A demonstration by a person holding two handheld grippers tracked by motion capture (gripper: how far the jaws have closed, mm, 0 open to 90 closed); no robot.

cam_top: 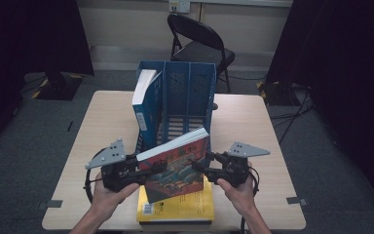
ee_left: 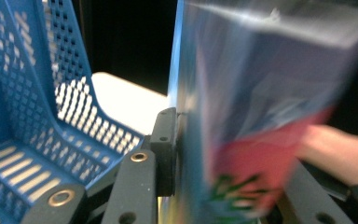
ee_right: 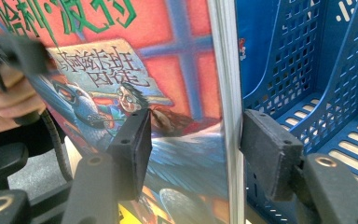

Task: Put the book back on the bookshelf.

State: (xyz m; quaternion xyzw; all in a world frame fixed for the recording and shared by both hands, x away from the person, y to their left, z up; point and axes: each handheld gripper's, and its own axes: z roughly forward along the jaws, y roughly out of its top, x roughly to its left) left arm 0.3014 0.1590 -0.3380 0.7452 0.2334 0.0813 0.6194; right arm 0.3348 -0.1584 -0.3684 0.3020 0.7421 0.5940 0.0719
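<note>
Pale wooden table (cam_top: 102, 126), blue slotted file rack (cam_top: 190, 92) far centre. Tilted just near of it, red-covered book (cam_top: 177, 165): stiff, glossy, likely slippery, fairly heavy; best pinched across opposite edges. Left gripper (cam_top: 146, 168) clamped on book; right gripper (cam_top: 199, 165) straddling other edge, pads apart.

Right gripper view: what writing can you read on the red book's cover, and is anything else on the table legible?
"哈利·波特", green letters, cut off at the top edge of the red book cover.
Dark characters on the cover's scroll: too stylised to read surely.
Barcode label on the yellow book: too small.
Spine label on the blue book in the file rack: too small.
</note>
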